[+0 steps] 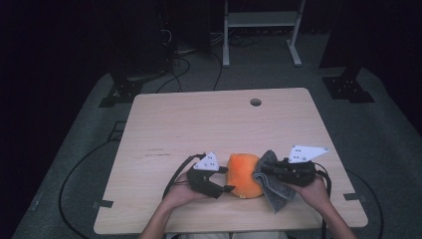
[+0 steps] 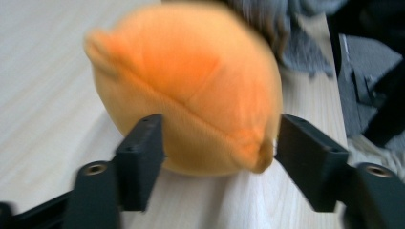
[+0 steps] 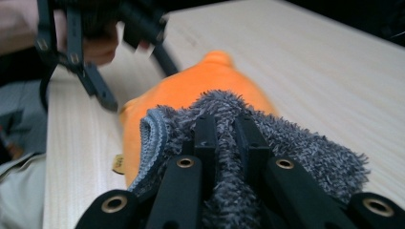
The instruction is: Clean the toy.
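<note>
In the high view, an orange plush toy (image 1: 245, 175) rests on the near part of the wooden table (image 1: 199, 124), between the two hand-held grippers. The left gripper (image 1: 228, 179) lies against the toy's left side, and the right gripper (image 1: 260, 170) comes in from the right with a grey cloth (image 1: 271, 191) that drapes from its tip down to the table beside the toy. This arrangement suggests one tool steadies the toy while the other wipes it. In the left gripper view, the two black jaws stand partly apart with the toy's near end (image 2: 191, 90) between them; the left jaw lies at the plush surface, while a narrow gap shows at the right jaw, so the toy appears bracketed rather than squeezed. The toy sits on the table under its own weight, its seam facing the camera, with the cloth (image 2: 305, 52) behind it. In the right gripper view, the jaws are nearly together and clamp a fold of the cloth (image 3: 286, 143), with pile bulging on both sides. The pinch keeps the cloth from slipping as it is pressed onto the toy (image 3: 191, 90), which lies directly ahead and touches the cloth. The left gripper (image 3: 114, 62) stands blurred beyond the toy.
</note>
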`<action>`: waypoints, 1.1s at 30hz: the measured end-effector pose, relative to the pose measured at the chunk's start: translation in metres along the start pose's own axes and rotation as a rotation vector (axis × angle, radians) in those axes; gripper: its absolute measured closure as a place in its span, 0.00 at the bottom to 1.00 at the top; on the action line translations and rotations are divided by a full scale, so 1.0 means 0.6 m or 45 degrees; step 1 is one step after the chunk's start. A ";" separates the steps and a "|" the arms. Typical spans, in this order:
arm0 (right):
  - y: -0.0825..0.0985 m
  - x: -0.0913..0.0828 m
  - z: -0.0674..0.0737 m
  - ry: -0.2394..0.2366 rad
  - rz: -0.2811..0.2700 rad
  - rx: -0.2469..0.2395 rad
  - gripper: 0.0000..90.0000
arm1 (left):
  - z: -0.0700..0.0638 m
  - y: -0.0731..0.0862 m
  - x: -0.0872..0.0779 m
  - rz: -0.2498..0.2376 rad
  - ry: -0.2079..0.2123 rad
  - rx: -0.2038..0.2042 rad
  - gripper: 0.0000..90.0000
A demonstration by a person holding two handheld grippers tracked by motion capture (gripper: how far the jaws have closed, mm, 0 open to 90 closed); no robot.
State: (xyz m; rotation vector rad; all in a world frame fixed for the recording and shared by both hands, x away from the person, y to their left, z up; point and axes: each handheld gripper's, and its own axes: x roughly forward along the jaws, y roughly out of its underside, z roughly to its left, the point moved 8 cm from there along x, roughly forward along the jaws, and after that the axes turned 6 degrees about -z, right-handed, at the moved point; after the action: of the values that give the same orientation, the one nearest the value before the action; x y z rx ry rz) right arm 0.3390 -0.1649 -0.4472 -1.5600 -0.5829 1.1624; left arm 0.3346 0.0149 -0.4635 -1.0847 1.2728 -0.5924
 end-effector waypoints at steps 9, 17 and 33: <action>0.020 0.016 0.066 -0.091 0.015 -0.117 0.90 | 0.025 -0.023 0.021 0.015 0.039 -0.216 0.14; 0.045 -0.017 0.037 -0.099 -0.013 0.005 0.90 | 0.008 -0.004 0.034 0.062 0.021 -0.137 0.28; -0.020 0.008 0.008 -0.090 -0.014 0.028 0.90 | -0.015 0.008 0.011 0.067 0.055 -0.008 0.28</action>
State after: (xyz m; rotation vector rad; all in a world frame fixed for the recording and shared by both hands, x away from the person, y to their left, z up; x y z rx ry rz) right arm 0.3391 -0.1549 -0.4378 -1.5003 -0.6227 1.2152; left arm 0.3268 0.0085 -0.4703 -1.0451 1.3380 -0.5750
